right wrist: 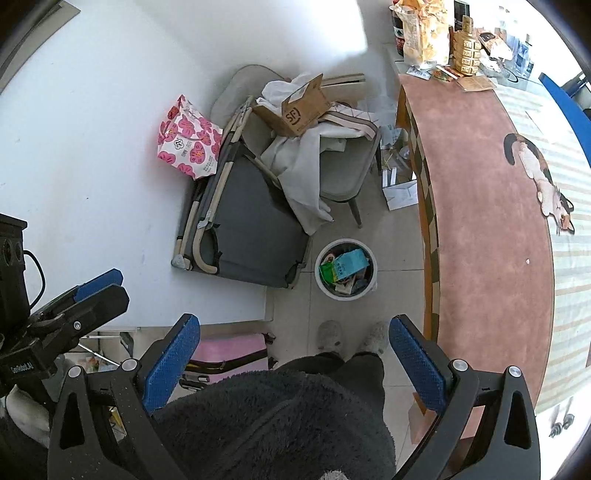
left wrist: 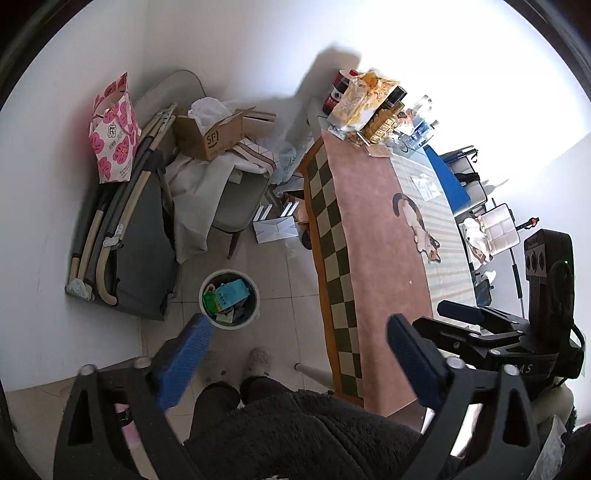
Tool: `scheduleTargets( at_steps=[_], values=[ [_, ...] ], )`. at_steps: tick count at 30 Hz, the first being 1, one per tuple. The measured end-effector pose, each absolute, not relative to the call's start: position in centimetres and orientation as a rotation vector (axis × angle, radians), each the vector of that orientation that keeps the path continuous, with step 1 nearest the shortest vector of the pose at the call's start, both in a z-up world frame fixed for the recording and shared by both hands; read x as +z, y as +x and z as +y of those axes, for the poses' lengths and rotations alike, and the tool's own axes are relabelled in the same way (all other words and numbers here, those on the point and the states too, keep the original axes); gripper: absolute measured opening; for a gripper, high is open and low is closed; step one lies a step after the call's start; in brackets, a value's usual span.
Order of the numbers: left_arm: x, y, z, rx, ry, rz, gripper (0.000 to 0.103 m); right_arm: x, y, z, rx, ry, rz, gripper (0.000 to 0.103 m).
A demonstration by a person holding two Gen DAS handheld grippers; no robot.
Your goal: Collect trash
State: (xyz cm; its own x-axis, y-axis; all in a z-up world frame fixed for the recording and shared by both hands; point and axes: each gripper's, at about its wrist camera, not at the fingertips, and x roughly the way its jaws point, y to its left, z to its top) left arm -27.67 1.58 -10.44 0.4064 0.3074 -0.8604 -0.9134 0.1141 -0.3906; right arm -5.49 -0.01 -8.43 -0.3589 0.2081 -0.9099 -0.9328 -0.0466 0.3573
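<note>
**A:** How do your grippers stand?

**B:** Your left gripper (left wrist: 295,354) is spread wide with nothing between its blue pads (left wrist: 184,362). Your right gripper (right wrist: 295,354) is spread the same way, also empty. Both hang high over the floor (right wrist: 399,280) and point steeply down. In the left view the right gripper shows at the right edge; in the right view the left one shows at the left edge.

**A:** Where is the trash?

**B:** It's in the bin (right wrist: 346,293), a round white one standing on the tiles between the folded cot (right wrist: 255,229) and the table (right wrist: 480,221). It's just ahead of your slippers (right wrist: 330,334). On top lies a light blue carton (right wrist: 352,260) beside a green packet (right wrist: 327,271), with smaller scraps beneath that you can't make out.

**A:** And the table?

**B:** Its near part is bare rug-like cloth with a cat picture (right wrist: 539,177); one tiny pale speck (right wrist: 527,261) sits on it. At the far end, bags and bottles (right wrist: 428,33) are crowded together. A chair (right wrist: 347,173) past the bin carries a cardboard box (right wrist: 299,110) and cloths. A floral bag (right wrist: 188,144) leans on the wall.
</note>
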Motion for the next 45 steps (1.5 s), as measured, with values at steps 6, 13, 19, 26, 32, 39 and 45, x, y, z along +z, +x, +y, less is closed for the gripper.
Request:
scheduleTargets(
  at_steps=[6,13,19,26,32,39,45],
  values=[
    [-10.2,-27.7,1.3,1.016,-1.097,0.692,0.103,-8.4,-5.3,0.0,1.579,-0.856,1.307,0.103],
    [-10.0,-27.7,1.1,1.022,-1.094,0.697,0.103,-8.4,-5.3,-0.2,1.582,-0.859,1.312,0.103],
    [-9.7,-27.7,0.9,1.022,-1.089,0.707,0.103,-8.4,-5.3,-0.4,1.581,-0.866,1.316,0.103],
    [-9.7,-27.7,0.9,1.028,-1.087,0.708,0.103,-8.6,-5.2,-0.6,1.587,-0.876,1.329,0.103],
    [-9.7,-27.7,0.9,1.026,-1.087,0.709,0.103,-8.6,-5.2,-0.7,1.589,-0.876,1.328,0.103],
    [-9.9,-27.9,1.2,1.018,-1.084,0.714,0.103,-8.5,-5.4,-0.9,1.591,-0.879,1.341,0.103],
    [-9.9,-28.0,1.2,1.016,-1.085,0.712,0.103,-8.2,-5.6,-1.4,1.598,-0.879,1.346,0.103]
  ],
)
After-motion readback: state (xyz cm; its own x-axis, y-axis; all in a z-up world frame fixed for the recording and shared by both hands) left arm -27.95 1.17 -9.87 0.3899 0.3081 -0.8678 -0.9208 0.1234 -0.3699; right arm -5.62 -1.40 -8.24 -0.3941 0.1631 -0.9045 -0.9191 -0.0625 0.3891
